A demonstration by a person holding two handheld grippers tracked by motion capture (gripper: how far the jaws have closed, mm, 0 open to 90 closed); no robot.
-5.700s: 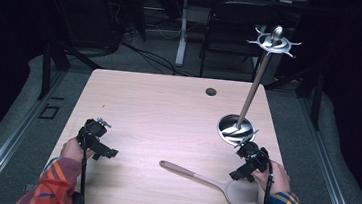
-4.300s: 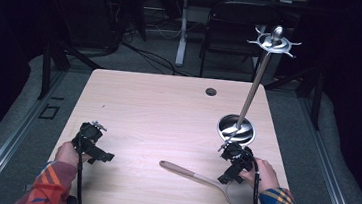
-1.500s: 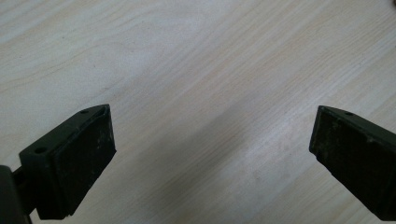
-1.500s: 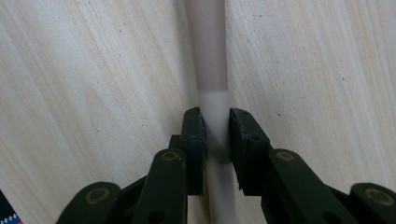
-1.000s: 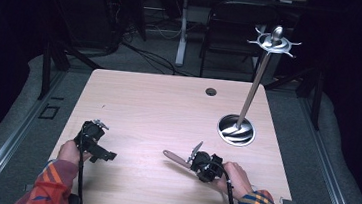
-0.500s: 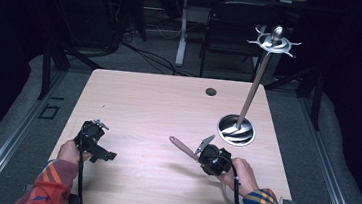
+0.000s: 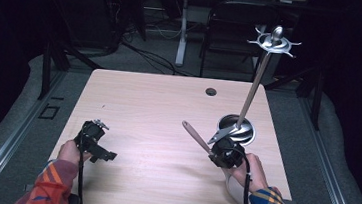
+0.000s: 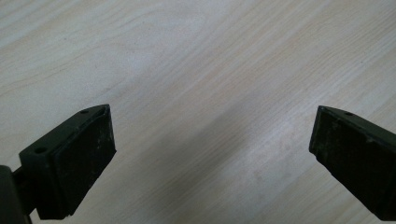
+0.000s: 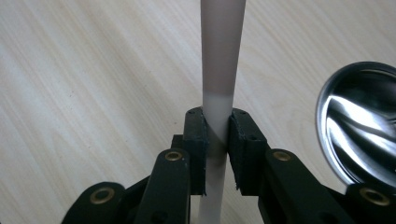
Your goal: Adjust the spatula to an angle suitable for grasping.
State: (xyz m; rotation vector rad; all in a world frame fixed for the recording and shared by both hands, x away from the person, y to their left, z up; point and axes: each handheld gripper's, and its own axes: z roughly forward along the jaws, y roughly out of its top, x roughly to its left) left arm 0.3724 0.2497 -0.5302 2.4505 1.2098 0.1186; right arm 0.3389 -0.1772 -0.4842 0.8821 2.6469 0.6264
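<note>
High view: a pale wood-grain table (image 7: pixel 168 111) fills the centre of the frame. At lower left, the left gripper (image 7: pixel 95 143), black, hovers above bare board with its jaws spread. At lower right, the right gripper (image 7: pixel 224 153) is clamped on a beige, smooth-handled spatula (image 7: pixel 195 134), whose handle slants toward the upper left. Just above it, right of centre, stands a polished round metal base (image 7: pixel 237 129) carrying a thin upright rod topped by a pronged metal crown (image 7: pixel 273 41). A small dark round grommet (image 7: pixel 211 92) sits near the table's far edge. No writing is legible.

Left gripper view: two matte black pads (image 8: pixel 79 154) stand wide apart over the grain.

Right gripper view: the jaws pinch the handle at centre; the mirror-bright base shows at right.
</note>
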